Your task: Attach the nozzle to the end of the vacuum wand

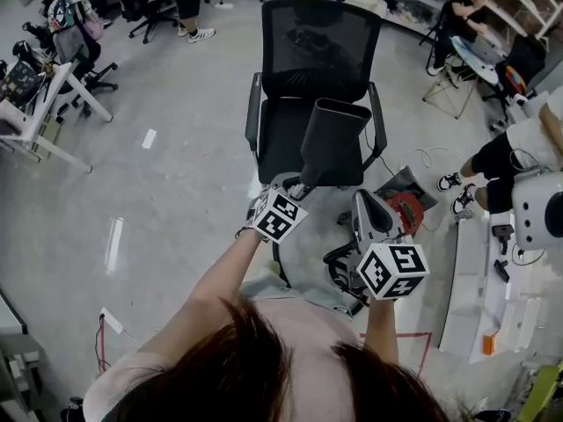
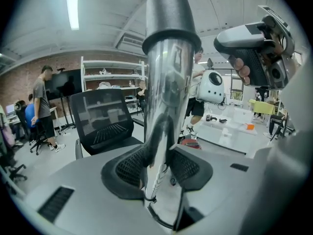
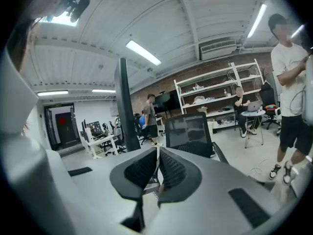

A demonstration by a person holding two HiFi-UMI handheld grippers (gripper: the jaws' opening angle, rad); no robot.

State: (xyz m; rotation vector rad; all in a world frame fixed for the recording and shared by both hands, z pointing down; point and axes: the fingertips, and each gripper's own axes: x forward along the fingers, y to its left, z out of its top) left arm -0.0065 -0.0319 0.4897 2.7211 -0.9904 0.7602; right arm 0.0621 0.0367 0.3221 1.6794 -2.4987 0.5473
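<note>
My left tool (image 2: 164,155) grips the nozzle (image 1: 334,139) by its shiny neck (image 2: 166,82), upright before the far chair (image 1: 321,42), which looks light, stiff but slick there, while my right tool (image 3: 157,156) is clenched on nothing.

Left gripper (image 2: 159,168) is clamping a chrome tube (image 2: 166,82); right gripper (image 3: 157,168) is hovering beside it, jaws together, empty.
</note>
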